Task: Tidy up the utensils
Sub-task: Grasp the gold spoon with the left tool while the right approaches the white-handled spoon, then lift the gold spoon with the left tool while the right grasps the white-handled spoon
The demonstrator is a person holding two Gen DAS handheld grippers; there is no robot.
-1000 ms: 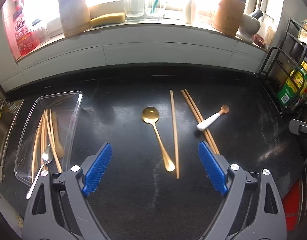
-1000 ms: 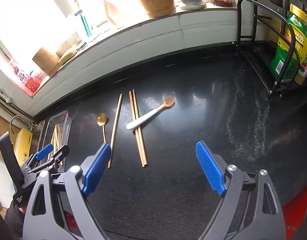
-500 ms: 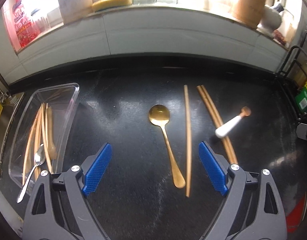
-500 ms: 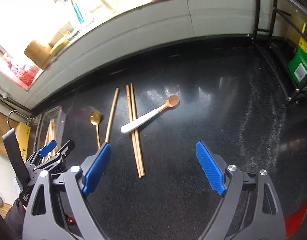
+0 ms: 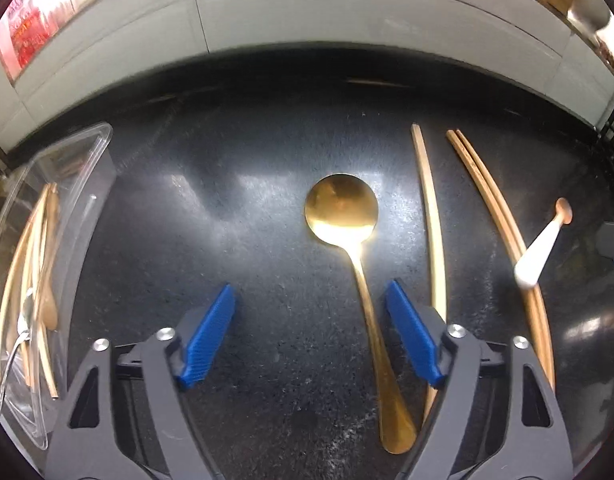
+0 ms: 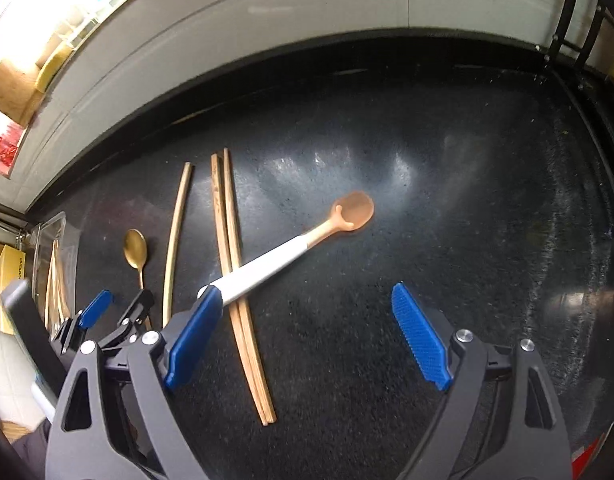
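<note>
A gold spoon (image 5: 341, 210) lies on the black counter (image 5: 247, 240), bowl away from me. Its handle runs back between the fingers of my left gripper (image 5: 311, 336), close to the right pad (image 5: 413, 336). The jaws are closing and neither pad presses on it. Right of it lie a single chopstick (image 5: 431, 220), a chopstick pair (image 5: 491, 208) and a white-handled spoon (image 5: 543, 248). My right gripper (image 6: 307, 336) hangs open over the pair (image 6: 235, 280). The white-handled spoon (image 6: 267, 264) lies across the pair, its handle end at the left pad (image 6: 195, 332).
A clear plastic tray (image 5: 67, 184) at the left holds several chopsticks and spoons. A white tiled wall (image 5: 307, 12) backs the counter. A black wire rack (image 6: 579, 32) stands at the far right. My left gripper (image 6: 117, 310) shows in the right wrist view.
Both grippers have come down closer to the counter. The left gripper's jaws have narrowed, with the gold spoon's handle now between them. The right gripper has closed in on the white-handled spoon.
</note>
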